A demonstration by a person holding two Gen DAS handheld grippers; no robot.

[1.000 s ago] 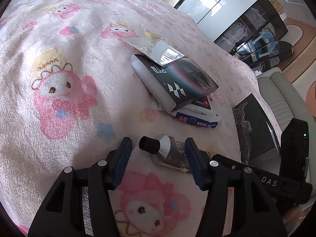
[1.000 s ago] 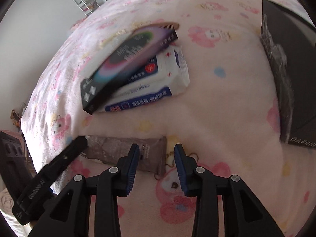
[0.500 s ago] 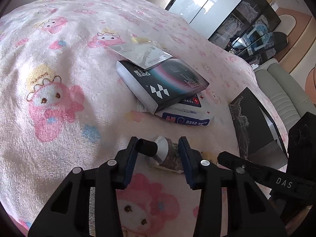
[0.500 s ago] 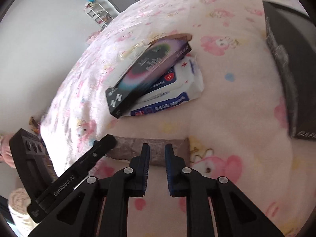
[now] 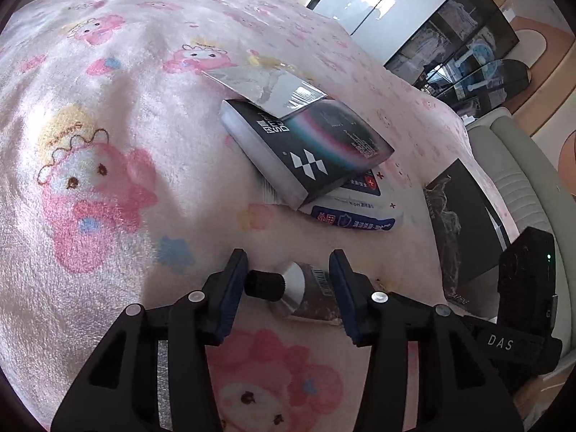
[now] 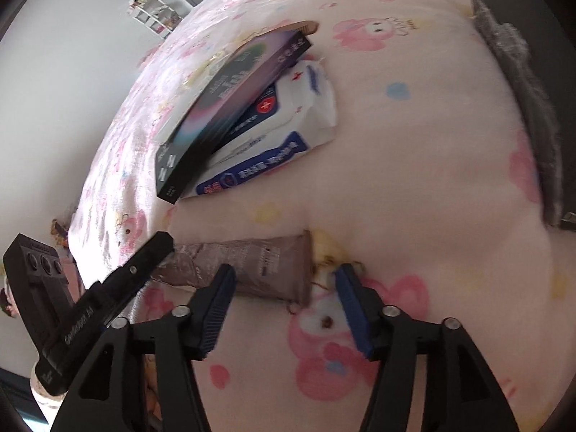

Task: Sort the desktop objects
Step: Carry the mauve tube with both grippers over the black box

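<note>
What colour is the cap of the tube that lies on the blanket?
Black. The cap shows best in the left wrist view, on the silver shoulder of the brownish tube.

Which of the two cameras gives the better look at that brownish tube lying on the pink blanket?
The right wrist view. There the tube shows most of its length, down to its flat crimped end. The left wrist view shows only the tube's black cap, silver shoulder and a barcode, between the left gripper's fingers.

Tube [image 5: 309,289] lying on blanket [image 5: 108,115], nearest. Behind: box [image 5: 316,147] atop wipes pack [image 5: 356,212], card [image 5: 266,88] on box.
</note>
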